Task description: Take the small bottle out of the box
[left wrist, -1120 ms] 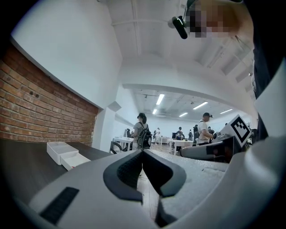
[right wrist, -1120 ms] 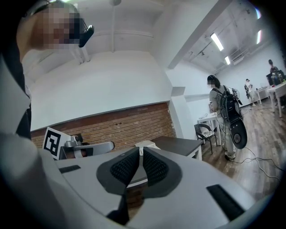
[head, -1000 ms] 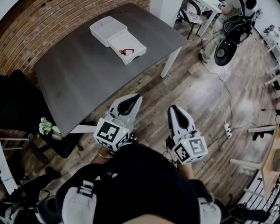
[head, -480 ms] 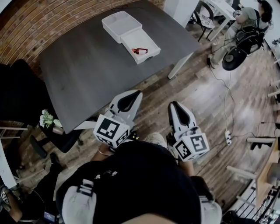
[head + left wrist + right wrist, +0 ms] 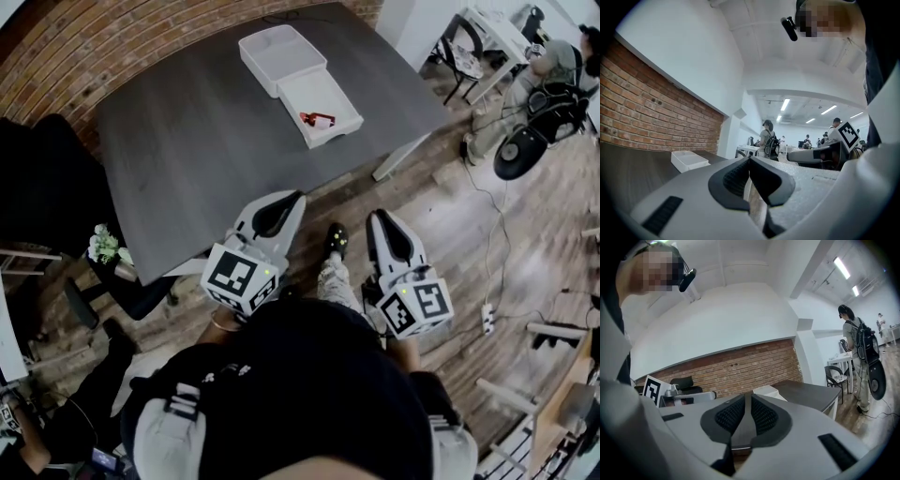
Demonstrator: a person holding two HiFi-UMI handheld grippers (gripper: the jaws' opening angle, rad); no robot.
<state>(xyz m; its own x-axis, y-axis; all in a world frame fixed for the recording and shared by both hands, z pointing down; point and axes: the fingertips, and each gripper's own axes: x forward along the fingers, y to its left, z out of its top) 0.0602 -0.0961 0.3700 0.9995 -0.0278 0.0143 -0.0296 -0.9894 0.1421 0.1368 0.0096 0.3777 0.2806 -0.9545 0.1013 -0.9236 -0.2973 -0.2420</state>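
A white box (image 5: 323, 98) lies open on the far part of the dark grey table (image 5: 187, 150), its lid (image 5: 277, 52) beside it. A small red-and-white bottle (image 5: 317, 119) lies inside the box. Both grippers are held level in front of the person, short of the table's near edge. My left gripper (image 5: 292, 197) is shut and empty, its tip just over the table's edge. My right gripper (image 5: 380, 217) hangs over the wooden floor, jaws together with nothing between them. The left gripper view shows the box (image 5: 689, 160) far off past the closed jaws (image 5: 749, 159). The bottle is hidden there.
A black chair (image 5: 42, 202) and a small pot of flowers (image 5: 105, 248) stand at the table's left. A power strip (image 5: 487, 319) and cables lie on the floor at right. People sit and stand at desks at the far right (image 5: 562, 66). The person's shoe (image 5: 336, 239) shows between the grippers.
Both grippers have moved closer to the table, and the box sits nearer to them in the head view. The person's shoe has come into view between them. The jaws look the same.
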